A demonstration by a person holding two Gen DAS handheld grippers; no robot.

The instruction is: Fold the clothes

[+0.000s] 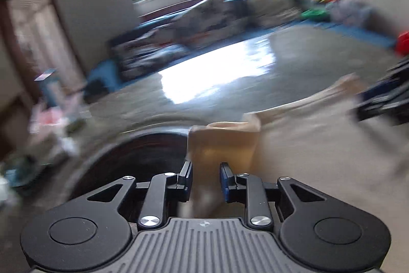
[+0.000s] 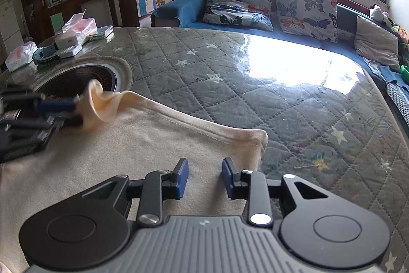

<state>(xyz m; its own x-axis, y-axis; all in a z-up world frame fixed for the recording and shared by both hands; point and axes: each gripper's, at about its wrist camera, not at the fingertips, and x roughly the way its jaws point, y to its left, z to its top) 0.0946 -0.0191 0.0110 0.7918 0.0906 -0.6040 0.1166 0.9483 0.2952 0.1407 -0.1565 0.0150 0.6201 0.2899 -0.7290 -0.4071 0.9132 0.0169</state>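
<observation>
Lying across the near part of a table point(image 2: 255, 83) covered with a quilted grey star-print cover under glossy clear film, a beige garment point(image 2: 107, 160) occupied the near left portion of the surface. A round recessed dark burner point(image 2: 76, 78) sat in the table toward its left edge, directly beyond the garment. Near the far left corner lay tissue packs point(image 2: 79, 26), a white box point(image 2: 67, 40) and a blue wristband point(image 2: 46, 55). A blue sofa point(image 2: 342, 14) with two butterfly cushions point(image 2: 305, 10) ran past the far edge.

The left gripper point(image 2: 79, 106) pointed in from the left edge; a bunched corner of the garment rose between its blue pads. In its own, motion-blurred view the left gripper point(image 1: 205, 179) showed parted fingers with folded fabric between and just beyond them; contact could not be confirmed, so grip state could not be determined.

The right gripper point(image 2: 205, 177) hovered over the garment near its far right corner, jaws apart, nothing held. The garment's hemmed far edge stretched raised between the two corners.
</observation>
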